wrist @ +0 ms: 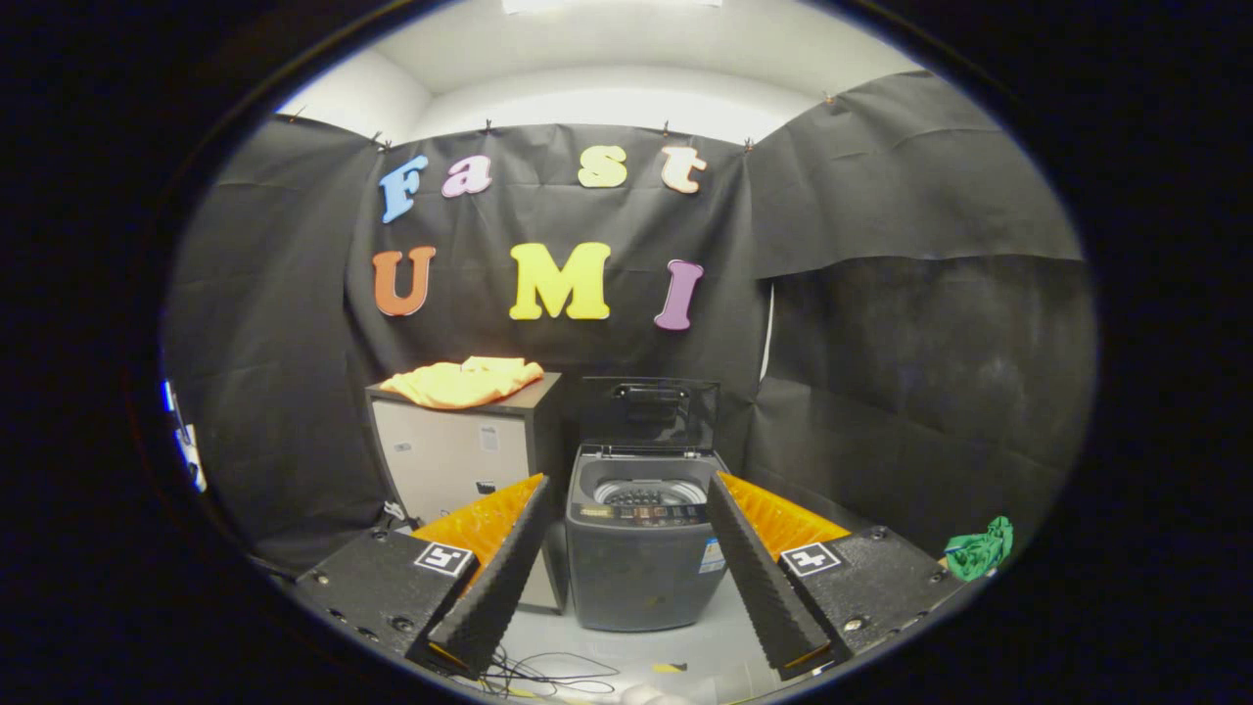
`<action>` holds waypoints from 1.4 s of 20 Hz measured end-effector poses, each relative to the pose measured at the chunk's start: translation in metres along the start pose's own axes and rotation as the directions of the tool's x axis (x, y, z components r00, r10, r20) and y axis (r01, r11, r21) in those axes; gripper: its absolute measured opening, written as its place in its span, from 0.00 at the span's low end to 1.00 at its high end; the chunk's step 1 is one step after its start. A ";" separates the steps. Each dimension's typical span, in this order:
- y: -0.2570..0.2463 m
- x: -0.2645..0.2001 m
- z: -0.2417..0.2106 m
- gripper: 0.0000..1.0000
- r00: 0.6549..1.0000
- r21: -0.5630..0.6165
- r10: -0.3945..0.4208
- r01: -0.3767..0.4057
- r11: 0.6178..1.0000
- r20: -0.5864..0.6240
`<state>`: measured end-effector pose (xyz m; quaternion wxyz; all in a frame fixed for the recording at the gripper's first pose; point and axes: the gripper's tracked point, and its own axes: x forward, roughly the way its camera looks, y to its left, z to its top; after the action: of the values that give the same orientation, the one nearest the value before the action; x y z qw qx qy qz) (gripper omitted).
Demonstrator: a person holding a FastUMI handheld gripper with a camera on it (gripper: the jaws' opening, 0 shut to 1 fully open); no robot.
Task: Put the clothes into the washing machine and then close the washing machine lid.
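Clothes: orange clothes lie in a loose heap on top of the cabinet, well beyond the fingers and touching neither.
Washing machine: the small dark washing machine stands on the floor just beside the cabinet, seen between the two fingers; its base is partly hidden behind them.
Lid: the lid stands upright at the back, drum ring showing; the drum's inside is too dim to make out.
Gripper: the gripper has its fingers spread wide, holding nothing.
Green cloth: a crumpled green cloth lies off to the right, partly cut off.
Cables: thin cables trail on the floor between the fingertips.
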<state>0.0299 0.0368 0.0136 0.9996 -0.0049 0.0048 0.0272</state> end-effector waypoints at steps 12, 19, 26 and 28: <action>0.089 0.101 0.085 0.99 0.996 -0.025 0.091 -0.091 0.996 0.017; 0.163 0.197 0.135 0.99 0.984 -0.027 0.176 -0.175 0.984 0.028; 0.235 0.299 0.147 0.99 0.971 0.015 0.236 -0.236 0.972 -0.046; 0.258 0.326 0.141 0.99 0.966 0.033 0.244 -0.242 0.970 -0.082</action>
<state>0.3423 0.3131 0.1487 0.9876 0.0060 0.0482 0.1493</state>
